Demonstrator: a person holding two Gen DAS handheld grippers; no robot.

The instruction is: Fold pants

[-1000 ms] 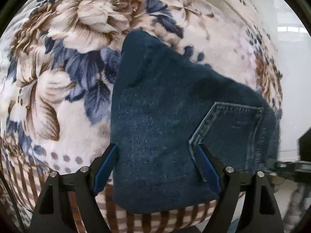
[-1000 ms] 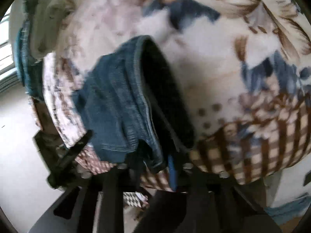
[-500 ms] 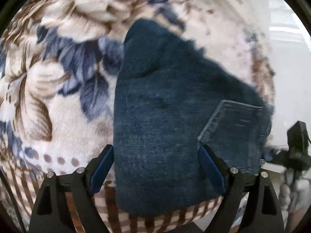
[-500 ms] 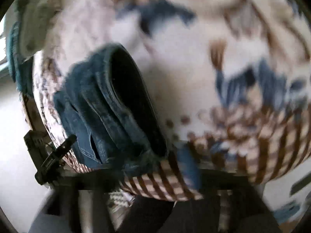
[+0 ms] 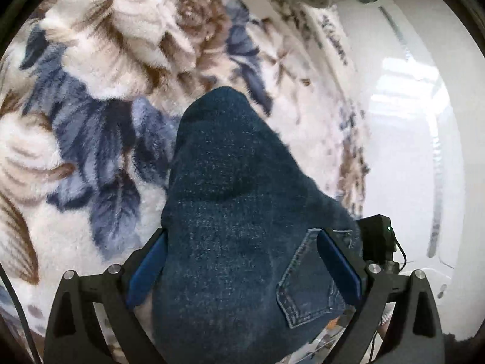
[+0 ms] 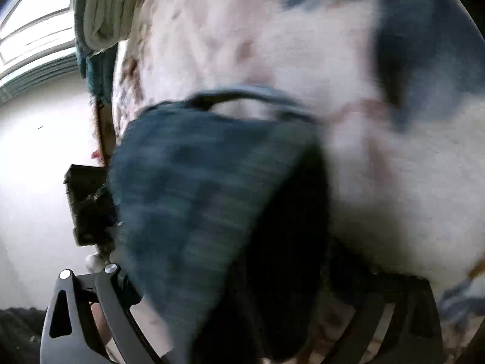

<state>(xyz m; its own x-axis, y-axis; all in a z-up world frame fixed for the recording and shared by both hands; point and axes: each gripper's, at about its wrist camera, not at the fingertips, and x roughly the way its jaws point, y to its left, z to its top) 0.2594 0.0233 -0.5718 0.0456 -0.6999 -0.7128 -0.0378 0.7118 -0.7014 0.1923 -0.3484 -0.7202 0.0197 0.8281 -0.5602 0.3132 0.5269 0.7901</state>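
1. Left wrist view: the dark blue denim pants (image 5: 230,212) lie folded on the fuzzy floral blanket (image 5: 100,97), cream with brown roses and blue leaves, which covers a bed.
2. The folded bundle narrows to a rounded end pointing away from the camera, and its broad end fills the lower middle of the frame.
3. The left claw (image 5: 242,270) stands wide, its blue-padded fingers (image 5: 145,273) flanking the denim, one on each side.
4. The stitched back pocket (image 5: 306,282) faces up beside the right-hand pad, which overlaps its upper corner; whether either pad presses the cloth I cannot tell.
5. A small black device (image 5: 377,236) with a cable shows just past the pants' right edge, against the glossy white floor (image 5: 409,136).
6. Right wrist view, heavily blurred: the same pants (image 6: 194,200) loom right in front of the lens, a denim flap raised off the blanket (image 6: 242,36), with a dark hollow under it.
7. The right claw (image 6: 242,318) is mostly buried behind the cloth; only its black frame shows at the lower left and right, so I cannot tell how it stands.
8. At the upper left corner, a pale green folded cloth (image 6: 106,6) rests on teal fabric at the far end of the bed.
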